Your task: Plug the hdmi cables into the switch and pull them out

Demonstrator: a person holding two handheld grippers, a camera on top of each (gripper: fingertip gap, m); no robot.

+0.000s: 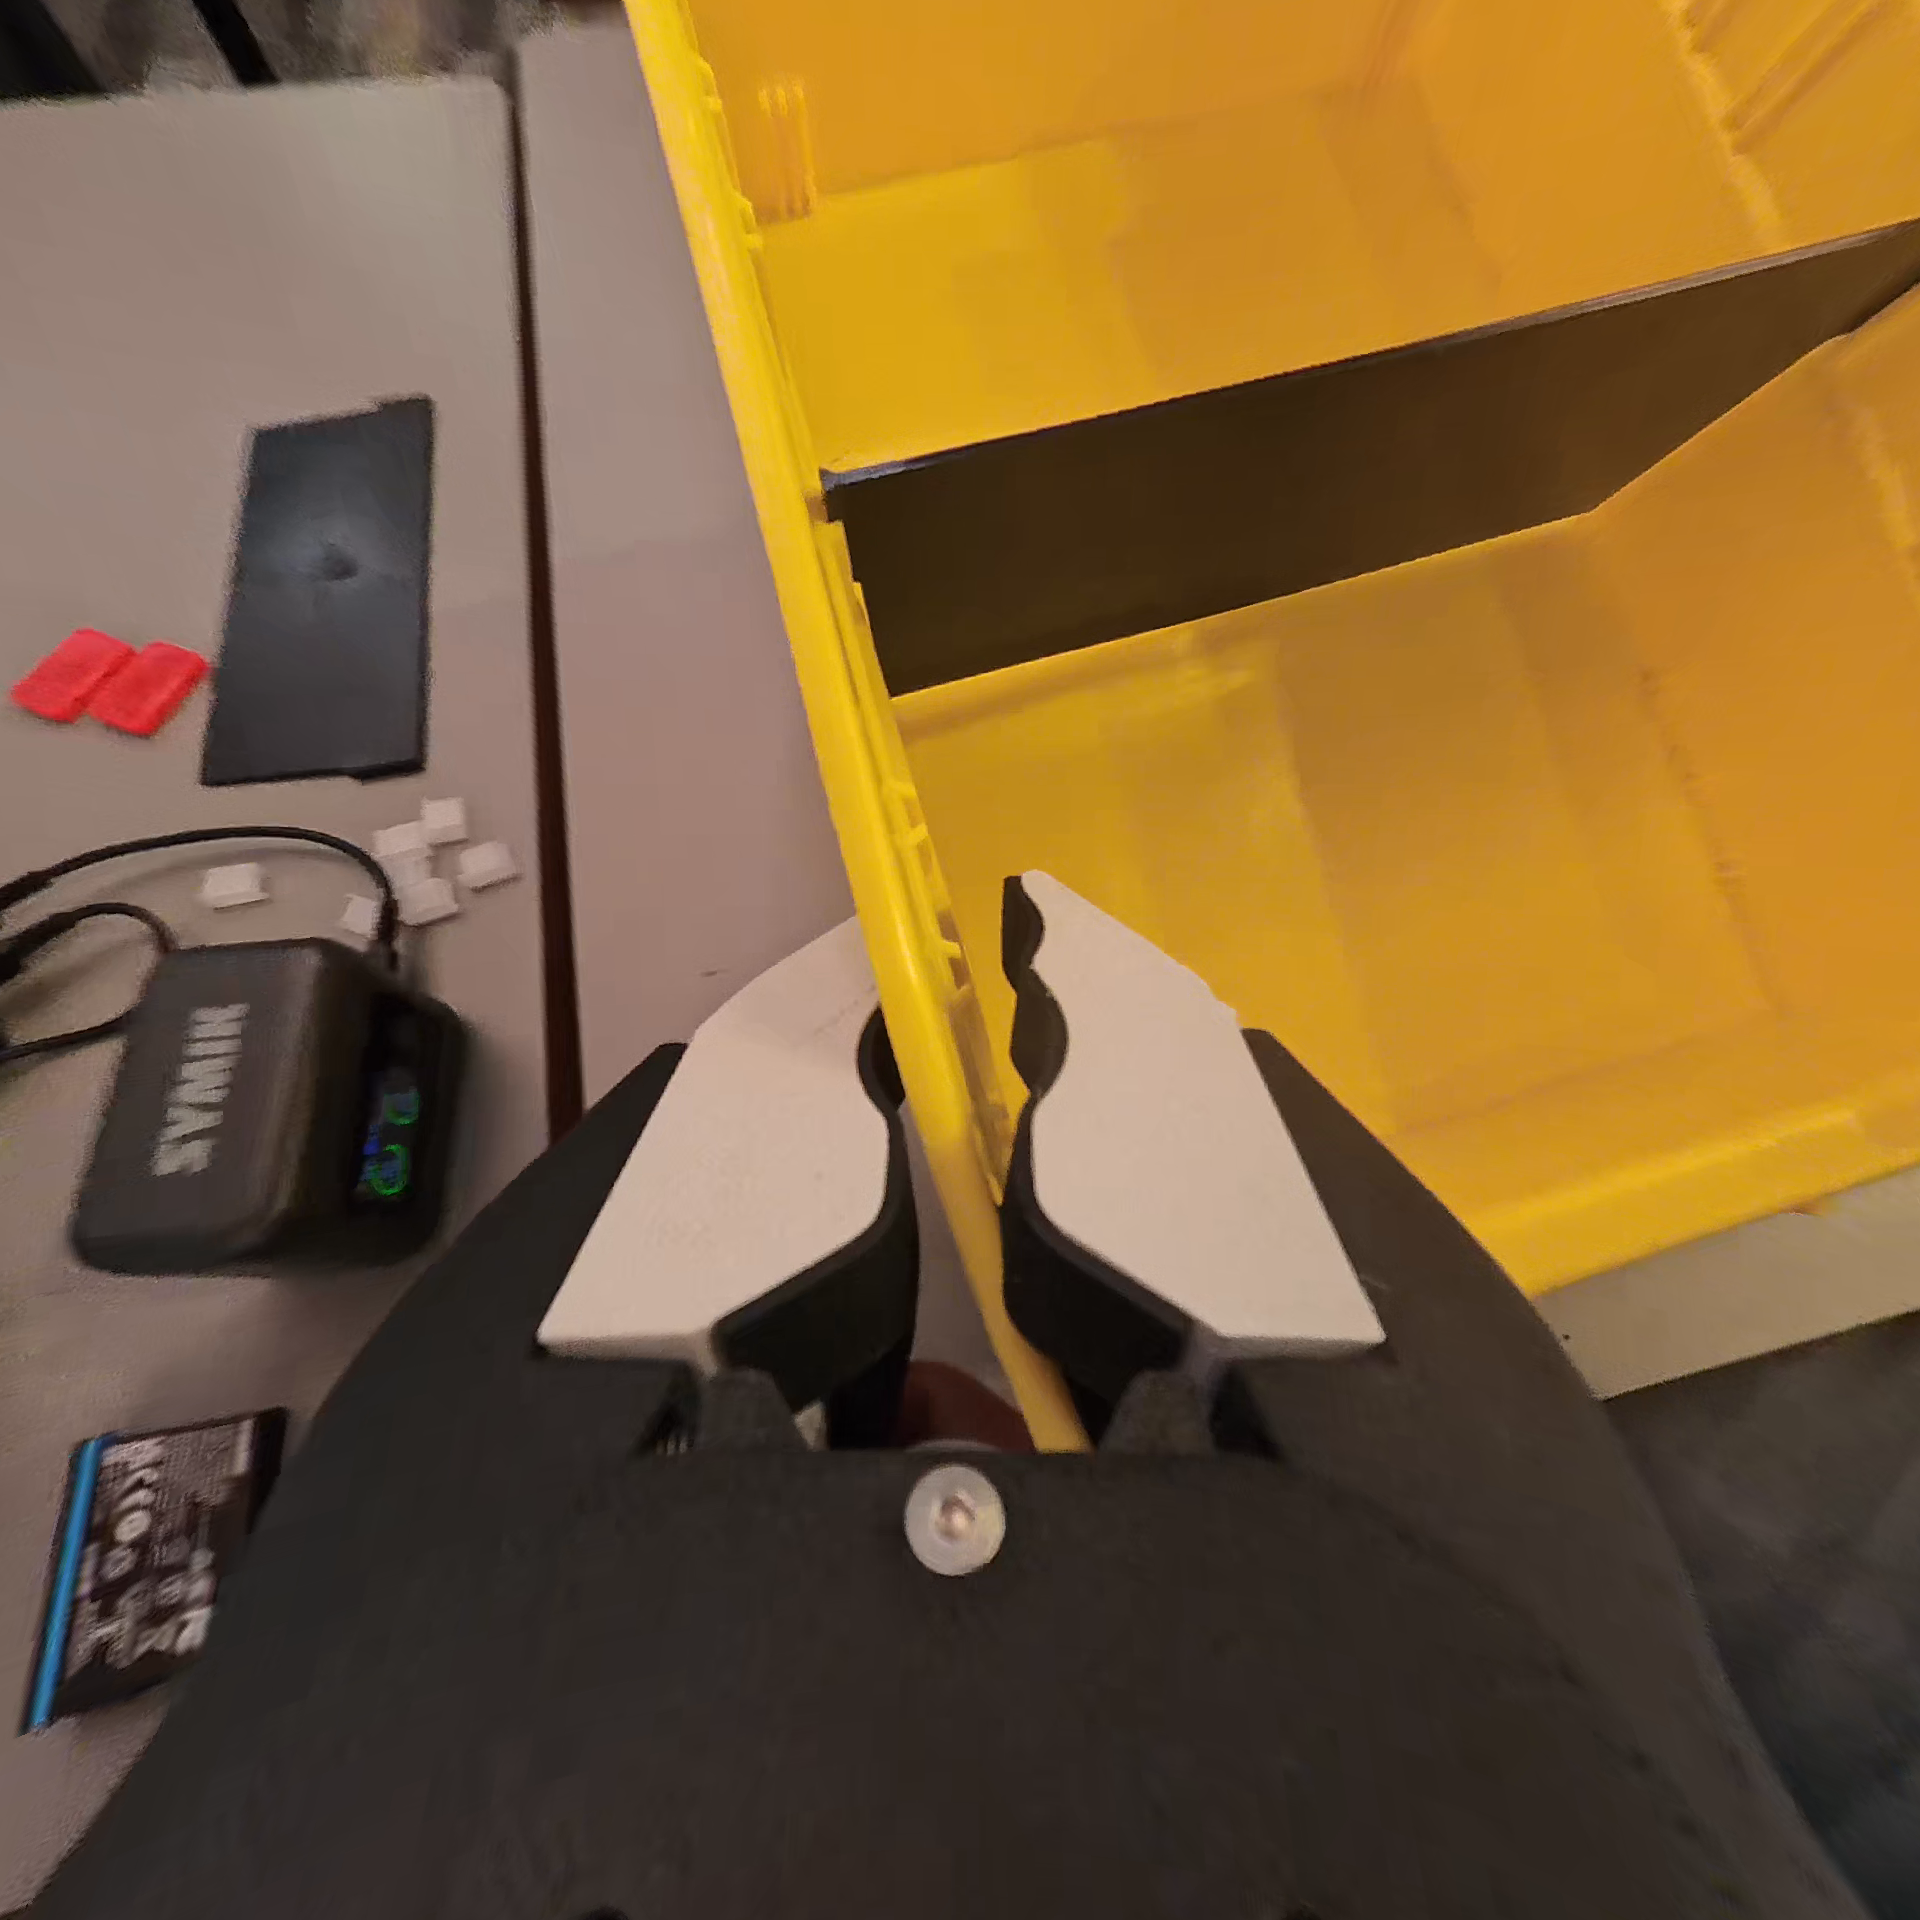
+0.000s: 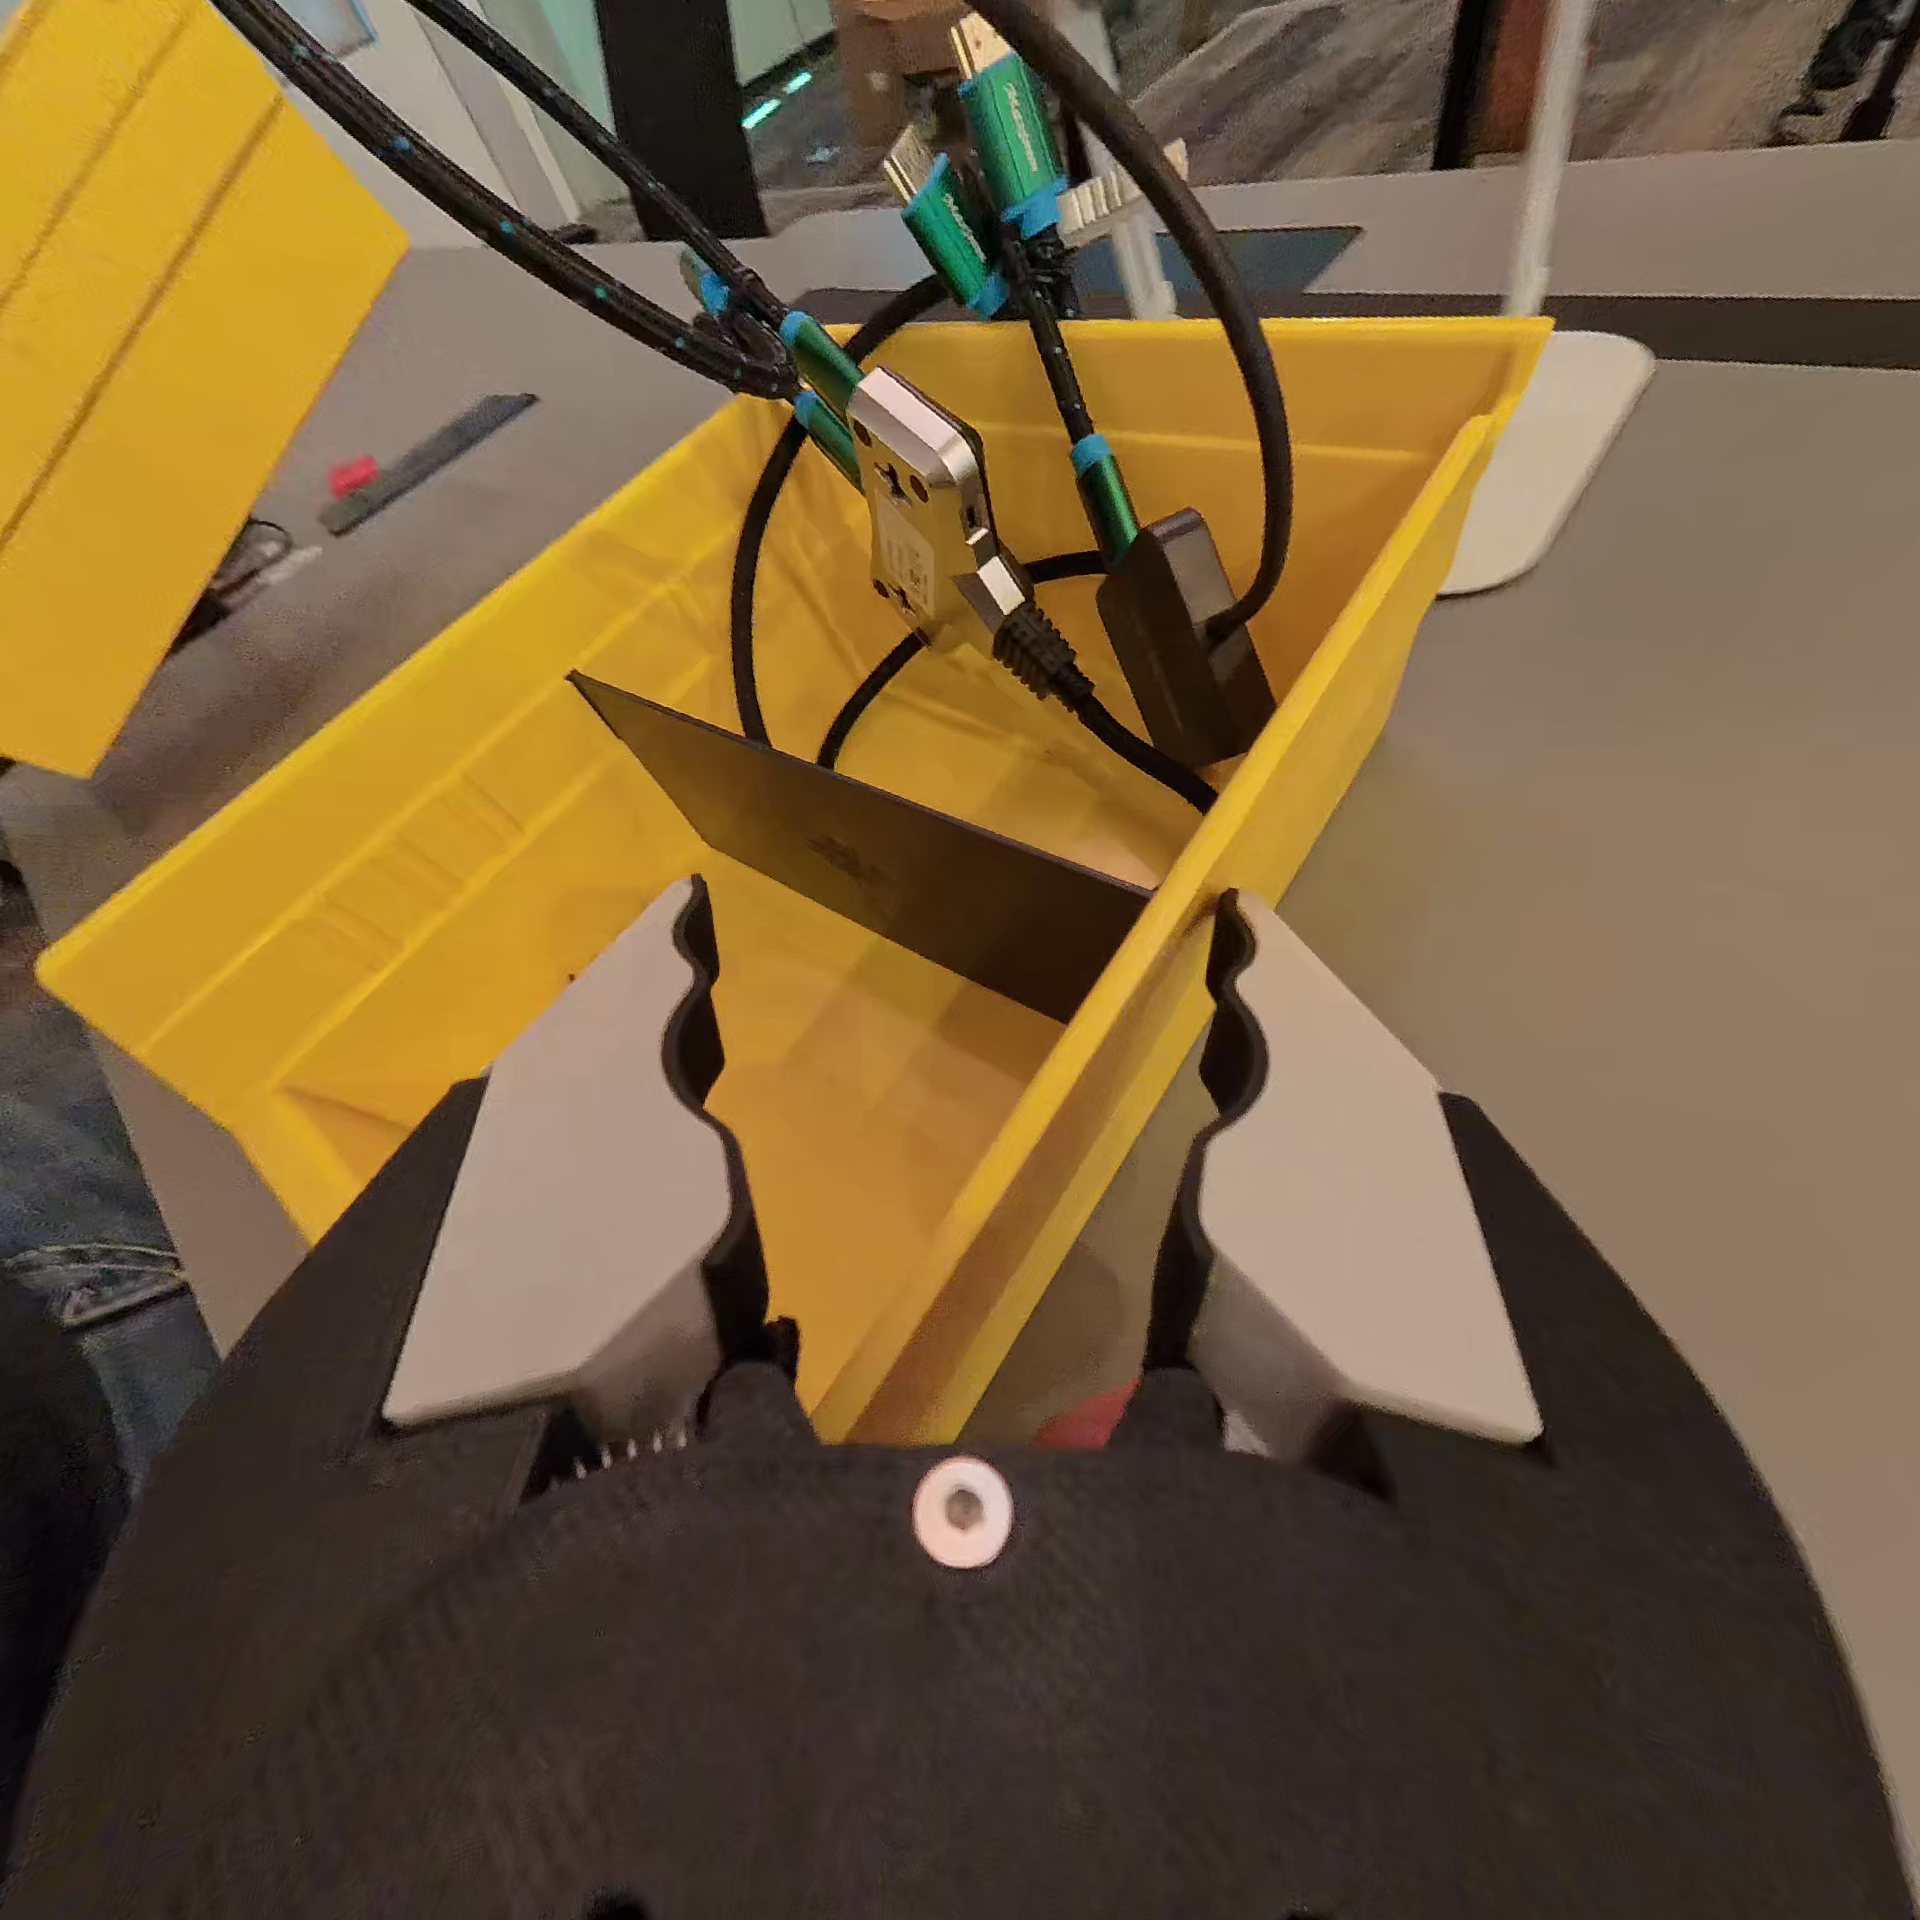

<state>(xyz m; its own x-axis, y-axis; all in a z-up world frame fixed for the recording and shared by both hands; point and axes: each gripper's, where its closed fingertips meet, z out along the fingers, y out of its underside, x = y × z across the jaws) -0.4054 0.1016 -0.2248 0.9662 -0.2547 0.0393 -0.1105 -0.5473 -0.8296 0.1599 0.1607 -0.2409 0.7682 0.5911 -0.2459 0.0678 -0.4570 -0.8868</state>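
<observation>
Left hand-held gripper (image 1: 940, 1049) is pinching the side wall of the yellow plastic bin (image 1: 1351, 883), likely to steady it. Right hand-held gripper (image 2: 961, 1081) is straddling the opposite wall, jaws wide and gripping nothing. At 12 o'clock in the right wrist view, the silver HDMI switch (image 2: 920, 509) is dangling from braided black green-ended cables (image 2: 821, 358) over the far compartment, behind a black divider panel (image 2: 894, 842).

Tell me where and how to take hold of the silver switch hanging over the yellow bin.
Grip the silver switch across its two broad flat faces, near the middle of the body. It hangs tilted above the far compartment of the yellow bin, with green plugs at its upper end and another connector at its lower right. Its left edge looks free, so probably come from the left.
</observation>
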